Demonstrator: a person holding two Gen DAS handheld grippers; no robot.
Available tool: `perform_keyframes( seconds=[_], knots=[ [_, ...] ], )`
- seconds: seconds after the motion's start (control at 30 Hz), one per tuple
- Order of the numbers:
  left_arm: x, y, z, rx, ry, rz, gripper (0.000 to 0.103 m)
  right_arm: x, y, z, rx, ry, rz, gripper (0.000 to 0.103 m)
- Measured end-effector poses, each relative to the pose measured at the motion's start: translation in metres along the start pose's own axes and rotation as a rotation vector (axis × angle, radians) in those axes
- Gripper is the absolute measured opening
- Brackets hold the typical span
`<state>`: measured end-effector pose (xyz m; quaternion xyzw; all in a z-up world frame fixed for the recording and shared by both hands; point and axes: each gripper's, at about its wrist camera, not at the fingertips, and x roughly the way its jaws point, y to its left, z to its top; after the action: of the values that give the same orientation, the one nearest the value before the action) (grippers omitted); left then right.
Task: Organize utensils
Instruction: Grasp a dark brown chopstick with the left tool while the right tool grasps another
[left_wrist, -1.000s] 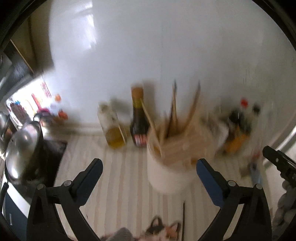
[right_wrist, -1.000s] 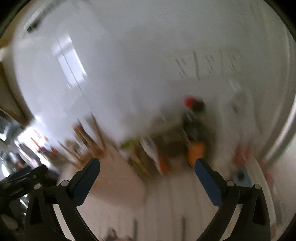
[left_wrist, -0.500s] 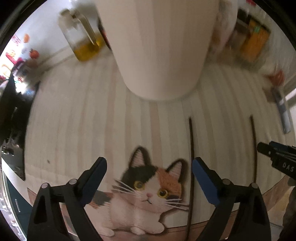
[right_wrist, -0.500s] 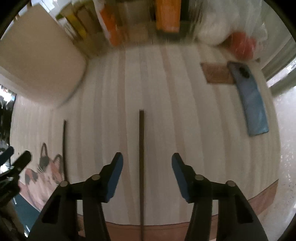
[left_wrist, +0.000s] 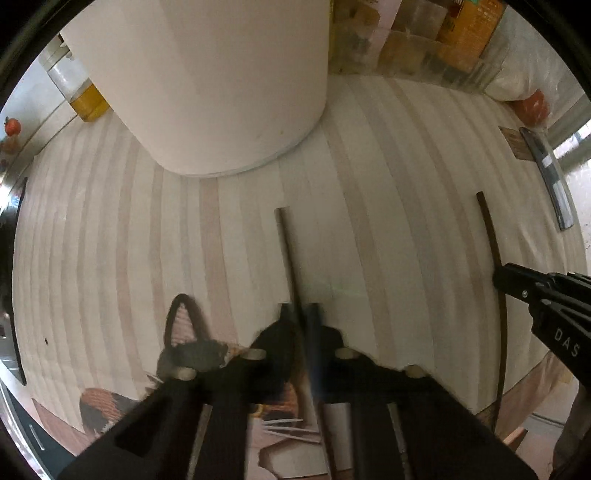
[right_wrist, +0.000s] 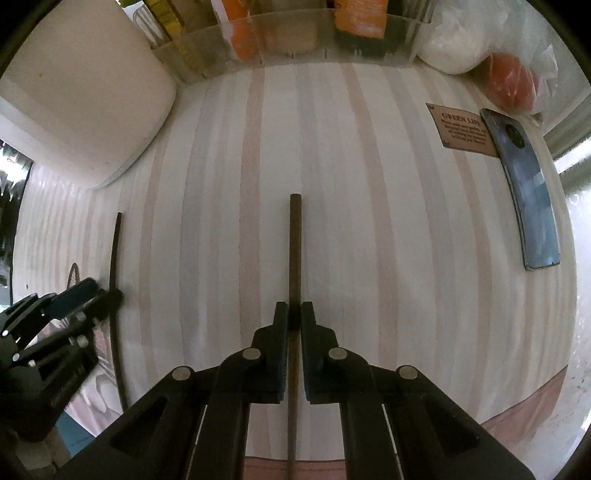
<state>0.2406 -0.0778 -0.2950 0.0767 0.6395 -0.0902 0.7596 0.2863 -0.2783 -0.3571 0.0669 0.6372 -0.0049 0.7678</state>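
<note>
- My left tool (left_wrist: 301, 314) points straight down at the bench (left_wrist: 388, 206); its jaws have just closed and now pinch the left chopstick (left_wrist: 286, 243).
- That view is motion-blurred at the tips, but the stick runs right between the pads.
- Left chopstick lies flat on the striped mat, far end aimed at the white holder (left_wrist: 207, 85), near end hidden under the tool.
- My right tool (right_wrist: 294, 314) also points down; its jaws have just closed and now clamp the right chopstick (right_wrist: 295, 243).
- Grip sits about mid-length: the stick shows beyond the tips and runs back between the fingers to the near mat edge.
- Both chopsticks lie roughly parallel, well apart, each in its own tool.
- Right tool shows at the right edge of the left view, left tool at the left edge of the right view.
- Holder stands at the far left, apart from both sticks.
- Clear tray (right_wrist: 295, 48) of packets along the far edge.
- Phone (right_wrist: 524, 192) flat at the far right, small card (right_wrist: 463, 125) just beside it.
- Oil bottle (left_wrist: 79, 92) left of the holder.
- Cat print (left_wrist: 192, 354) on the mat, near left, partly under the left tool.
</note>
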Motion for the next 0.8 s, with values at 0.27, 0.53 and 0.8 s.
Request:
perform_keyframes(
  seconds=[0.27,0.53,0.8],
  knots=[
    [-0.004,0.067,-0.010,-0.077,0.022,0.073,0.004,-0.001,0.030,0.005,0.030,0.037,0.087,0.007],
    [-0.011,0.099,-0.012,-0.152,0.026,0.061,0.004,0.005,0.064,0.013,-0.039,0.074,0.085,0.007],
    [-0.006,0.111,-0.010,-0.169,0.018,0.028,0.004,0.012,0.068,0.039,-0.048,0.139,0.057,0.008]
  ],
)
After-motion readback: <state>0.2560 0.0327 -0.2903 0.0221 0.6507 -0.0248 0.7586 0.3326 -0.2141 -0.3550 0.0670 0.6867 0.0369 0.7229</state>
